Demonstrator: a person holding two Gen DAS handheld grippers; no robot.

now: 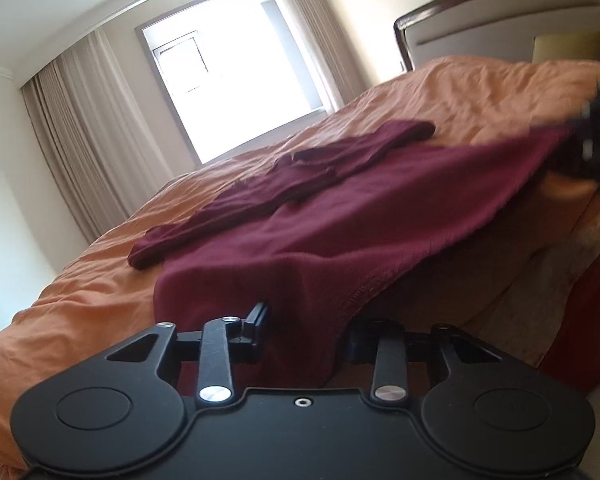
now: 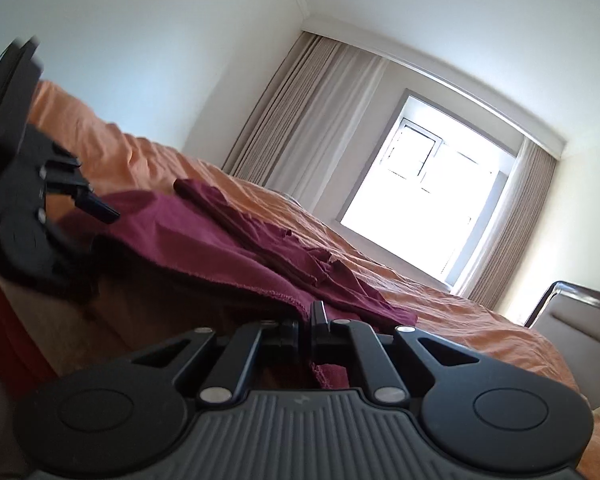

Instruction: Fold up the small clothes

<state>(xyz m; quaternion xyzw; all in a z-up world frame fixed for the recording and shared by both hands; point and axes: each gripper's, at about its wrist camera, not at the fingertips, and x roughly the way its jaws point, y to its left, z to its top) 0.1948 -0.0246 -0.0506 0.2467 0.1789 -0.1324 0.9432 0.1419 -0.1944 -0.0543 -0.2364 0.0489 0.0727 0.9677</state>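
A dark maroon knitted garment [image 1: 340, 200] lies spread on a bed covered by a wrinkled orange bedspread [image 1: 80, 312], with its long sleeves laid across the far part of the cloth and its near hem drawn toward the bed's edge. No box, basket or other container shows in either view; the bed alone bears the garment.

At the left, the black two-finger left gripper [image 1: 304, 328] sits low at the near hem, tilted and pointing slightly downward across the bed. Its jaws stand partly apart, and the maroon hem hangs down between them; one finger [image 1: 258, 322] is clear of the cloth, the other is hidden behind the fold, so the pads do not appear to press on the fabric. From the right wrist view this same tool shows at the left edge, blurred, beside the lifted corner of the garment.

Further right, the black right gripper [image 2: 306, 326] points nearly level along the bed's edge. Its fingers [image 2: 318, 316] are drawn together, pinching the stitched maroon hem, with a tuft of cloth bunched below the jaws. That edge is raised off the bedspread.

Behind the bed stand beige curtains [image 1: 72, 128], a bright window [image 1: 236, 80] and a padded headboard with a dark wooden frame [image 1: 480, 28].
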